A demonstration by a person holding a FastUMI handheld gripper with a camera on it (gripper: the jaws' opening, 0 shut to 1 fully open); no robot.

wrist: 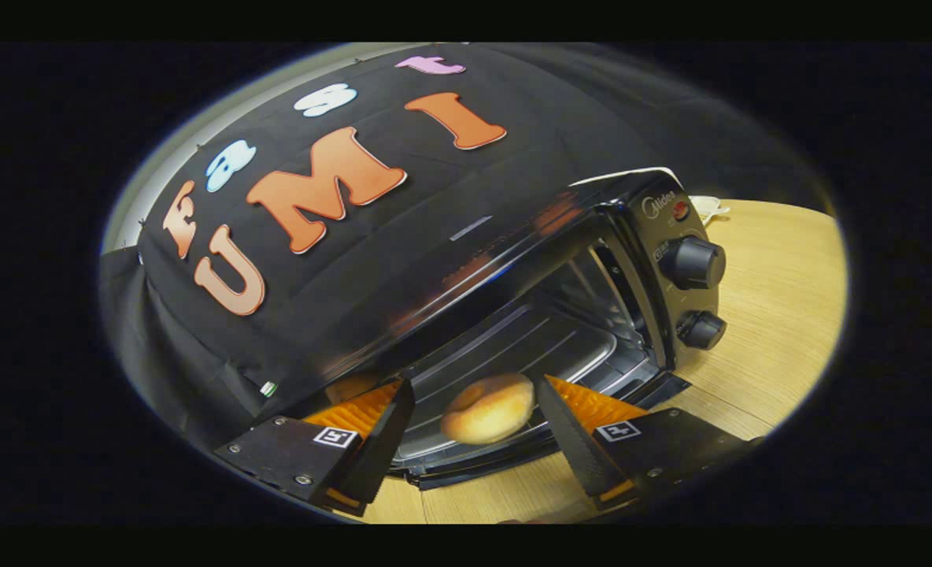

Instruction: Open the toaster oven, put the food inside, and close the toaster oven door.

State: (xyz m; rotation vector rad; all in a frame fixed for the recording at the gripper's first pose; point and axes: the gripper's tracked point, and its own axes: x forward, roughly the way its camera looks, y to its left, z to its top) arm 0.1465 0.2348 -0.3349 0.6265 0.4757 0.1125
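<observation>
The black toaster oven stands on a wooden table with its door swung down and open, so the wire rack inside is plain to see. A round golden bun lies at the mouth of the oven, at the front of the opening just above the lowered door. My gripper is open. Its two fingers stand wide apart on either side of the bun, and neither one touches it. Whether the bun rests on the rack or on the door I cannot tell.
Two black knobs sit on the oven's right-hand panel under a small red lamp. The wooden table runs on to the right of the oven. A small white object lies behind the oven.
</observation>
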